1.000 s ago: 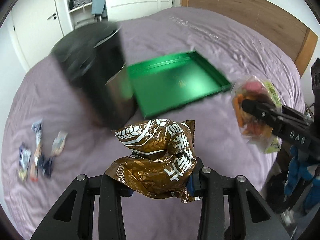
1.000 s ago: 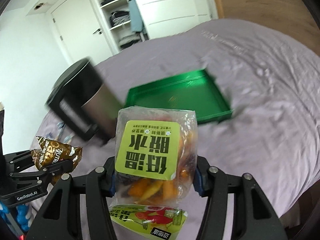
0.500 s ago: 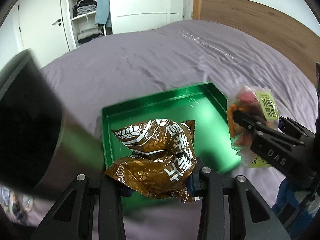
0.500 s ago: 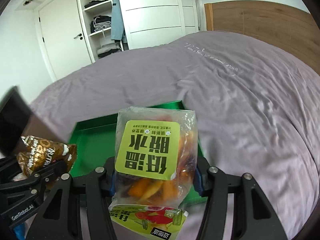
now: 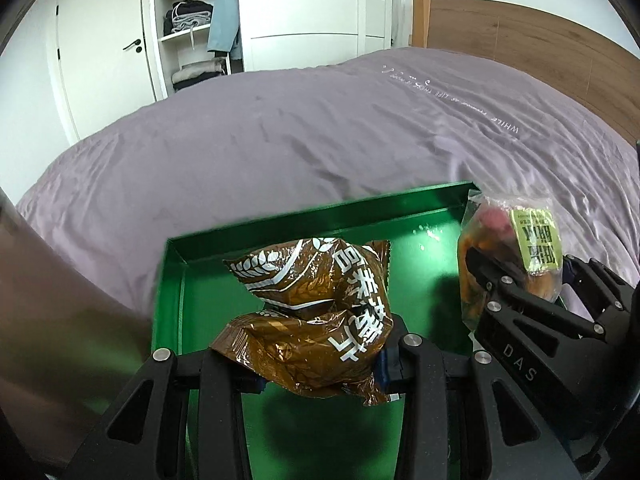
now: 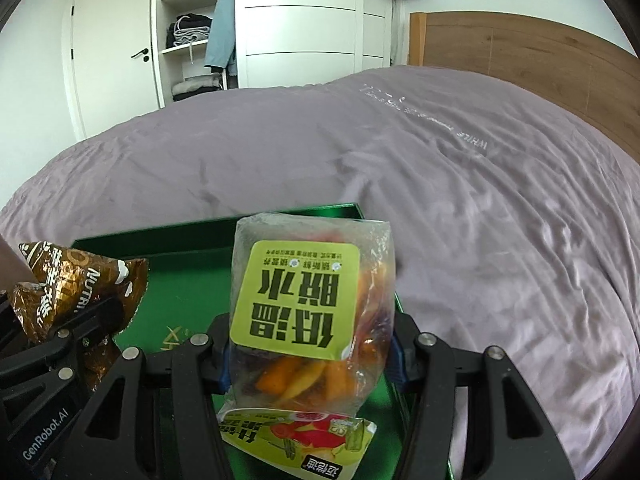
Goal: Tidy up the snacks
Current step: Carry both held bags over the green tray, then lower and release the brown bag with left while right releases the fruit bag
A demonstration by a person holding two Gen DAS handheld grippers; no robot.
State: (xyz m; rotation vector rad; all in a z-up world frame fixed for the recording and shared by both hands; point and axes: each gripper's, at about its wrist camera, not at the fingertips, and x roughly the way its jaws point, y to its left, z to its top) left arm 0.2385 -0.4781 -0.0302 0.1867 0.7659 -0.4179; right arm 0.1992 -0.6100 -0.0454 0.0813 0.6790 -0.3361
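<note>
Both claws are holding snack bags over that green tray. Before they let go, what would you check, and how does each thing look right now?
1. Brown packet gripped by the left gripper: ok, pinched between both fingers.
2. Clear bag of dried fruit gripped by the right gripper: ok.
3. Both bags above the green tray: ok, green shows behind and below each.
4. Free tray floor under the bags: ok, no other snack visible in it.
5. Bags low enough to release gently: cannot tell; height over the tray is unclear.
6. Grippers apart from each other: ok, side by side, not touching.
</note>
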